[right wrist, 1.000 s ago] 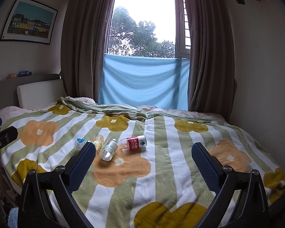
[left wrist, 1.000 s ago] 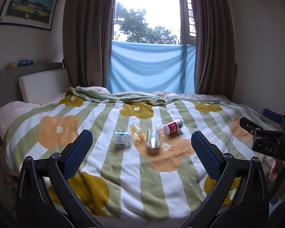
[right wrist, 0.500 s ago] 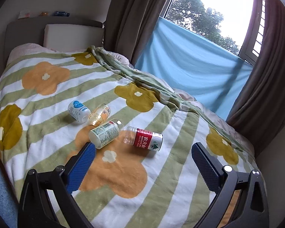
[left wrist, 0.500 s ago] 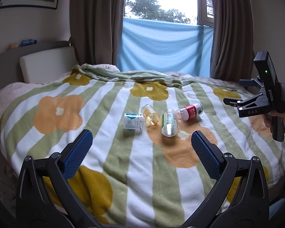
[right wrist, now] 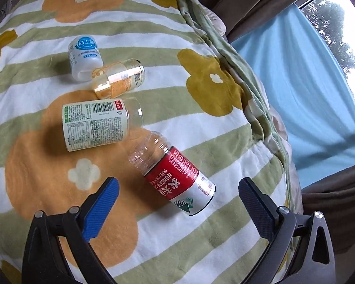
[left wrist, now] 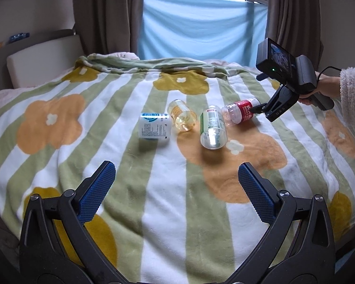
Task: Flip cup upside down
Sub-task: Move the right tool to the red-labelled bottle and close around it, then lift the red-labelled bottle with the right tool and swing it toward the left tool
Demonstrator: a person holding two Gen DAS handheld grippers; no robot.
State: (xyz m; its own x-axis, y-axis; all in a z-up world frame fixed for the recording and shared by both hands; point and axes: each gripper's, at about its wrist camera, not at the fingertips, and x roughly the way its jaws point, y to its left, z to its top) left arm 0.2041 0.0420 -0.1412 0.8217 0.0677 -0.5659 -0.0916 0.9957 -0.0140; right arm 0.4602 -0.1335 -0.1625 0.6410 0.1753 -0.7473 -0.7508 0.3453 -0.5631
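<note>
Four cut-down bottle cups lie on their sides in a loose row on a bed covered by a striped blanket (left wrist: 120, 156) with orange and mustard flowers. In the left wrist view the row sits just above the middle of the frame: a white cup with a blue label (left wrist: 154, 127) on the left, an amber-tinted clear cup (left wrist: 182, 116) beside it, a clear cup with a green and white label (left wrist: 212, 130) next, and a clear cup with a red label (left wrist: 240, 112) furthest right.

The right hand-held gripper (left wrist: 258, 109) enters from the right edge of that view, held by a hand (left wrist: 325, 87) in a fluffy pale sleeve (left wrist: 353, 99). Its tips are at the red-labelled cup's end; whether they touch it cannot be told from here. In the right wrist view this gripper (right wrist: 177, 195) is spread wide, its blue-padded fingers (right wrist: 101, 203) standing either side of the red-labelled cup (right wrist: 175, 177), which lies tilted in the lower middle of the frame, label end nearest the camera. Neither pad touches it. The green-labelled cup (right wrist: 94, 124) lies left of centre, the amber cup (right wrist: 119, 79) above it, and the white cup (right wrist: 84, 56) in the upper left, touching the amber one.

The left hand-held gripper (left wrist: 176, 187) is also wide open at the bottom of its own view, hovering over bare blanket, well short of the cups.

A blue cloth (left wrist: 201, 26) hangs across the window between brown curtains (left wrist: 106, 11) at the top.
</note>
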